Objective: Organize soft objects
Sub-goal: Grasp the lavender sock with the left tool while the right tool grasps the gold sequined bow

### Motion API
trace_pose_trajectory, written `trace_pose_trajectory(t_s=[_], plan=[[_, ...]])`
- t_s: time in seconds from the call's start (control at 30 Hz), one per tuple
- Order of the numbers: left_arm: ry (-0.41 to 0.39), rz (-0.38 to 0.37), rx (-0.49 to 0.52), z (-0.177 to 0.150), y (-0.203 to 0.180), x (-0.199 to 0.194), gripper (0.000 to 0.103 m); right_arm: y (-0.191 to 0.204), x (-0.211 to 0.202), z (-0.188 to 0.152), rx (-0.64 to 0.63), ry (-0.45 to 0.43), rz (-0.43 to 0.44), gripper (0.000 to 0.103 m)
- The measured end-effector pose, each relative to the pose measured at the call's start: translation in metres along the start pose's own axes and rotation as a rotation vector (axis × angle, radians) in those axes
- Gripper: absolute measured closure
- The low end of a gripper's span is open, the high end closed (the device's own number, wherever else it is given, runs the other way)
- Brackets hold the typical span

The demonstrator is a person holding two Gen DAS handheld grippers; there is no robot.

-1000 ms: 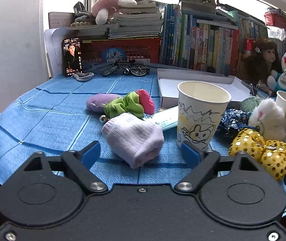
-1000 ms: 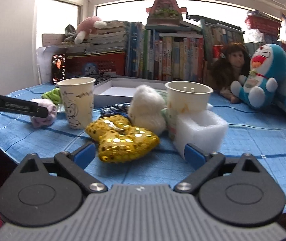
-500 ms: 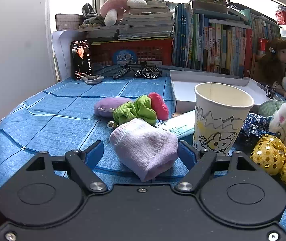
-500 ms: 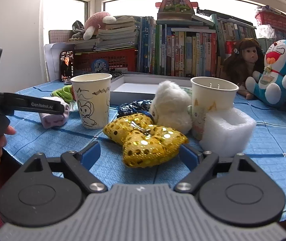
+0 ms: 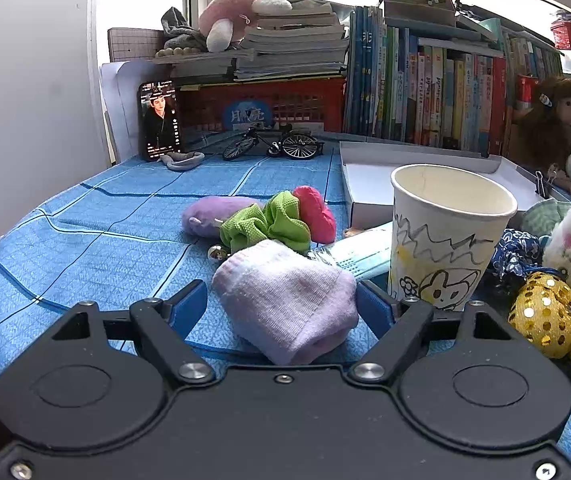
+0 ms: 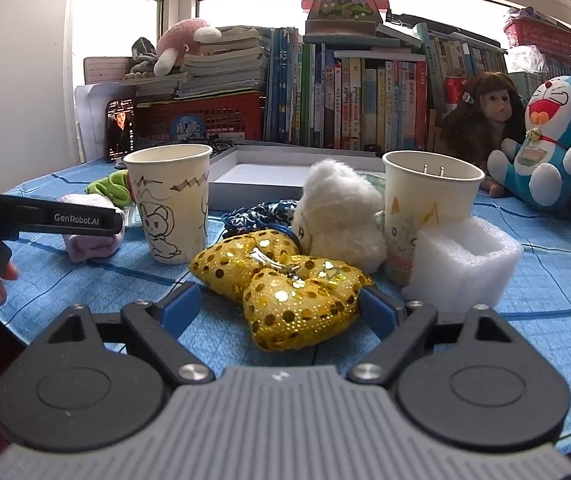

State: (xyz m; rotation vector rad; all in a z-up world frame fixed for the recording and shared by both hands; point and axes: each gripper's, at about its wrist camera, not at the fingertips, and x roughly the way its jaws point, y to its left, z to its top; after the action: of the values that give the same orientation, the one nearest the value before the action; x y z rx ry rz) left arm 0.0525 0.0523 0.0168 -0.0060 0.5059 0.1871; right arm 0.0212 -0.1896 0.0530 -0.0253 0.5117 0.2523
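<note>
A lilac knitted sock (image 5: 285, 300) lies on the blue tablecloth (image 5: 105, 240) between the blue pads of my left gripper (image 5: 281, 306), which stands open; a small gap shows at the left pad. In the right wrist view a gold sequinned bow (image 6: 285, 292) sits between the pads of my right gripper (image 6: 279, 310), open around it without pressing. Behind the sock lie a green scrunchie (image 5: 265, 222), a pink plush heart (image 5: 315, 212) and a purple plush (image 5: 209, 212). A white fluffy toy (image 6: 337, 216) sits behind the bow.
A paper cup with a drawn rabbit (image 5: 445, 232) stands just right of the sock. A second cup (image 6: 429, 196) and a white foam block (image 6: 465, 264) stand right of the bow. A white shallow box (image 6: 253, 176), books and dolls line the back.
Both grippers moved forward. The sock now sits between the left pads and the bow between the right pads. The right jaws narrowed slightly.
</note>
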Motion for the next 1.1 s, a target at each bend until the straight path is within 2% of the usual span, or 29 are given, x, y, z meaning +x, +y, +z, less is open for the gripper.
trace_pose_trajectory(t_s=[0.3,0.73,1.03,1.1], plan=[[-0.006,0.02,-0.004,0.006,-0.002,0.01,0.019,-0.003,0.013,0.004,-0.002,0.01,-0.01,0.011],[0.016,0.009,-0.017,0.0,0.001,0.015,0.019,0.004,0.02,0.004,-0.057,0.012,-0.025,0.012],[0.023,-0.008,-0.016,-0.003,0.001,0.016,0.025,0.007,0.024,0.002,-0.09,0.003,-0.039,0.012],[0.027,-0.021,-0.018,-0.002,0.003,0.017,0.03,0.008,0.024,0.002,-0.096,0.002,-0.037,0.014]])
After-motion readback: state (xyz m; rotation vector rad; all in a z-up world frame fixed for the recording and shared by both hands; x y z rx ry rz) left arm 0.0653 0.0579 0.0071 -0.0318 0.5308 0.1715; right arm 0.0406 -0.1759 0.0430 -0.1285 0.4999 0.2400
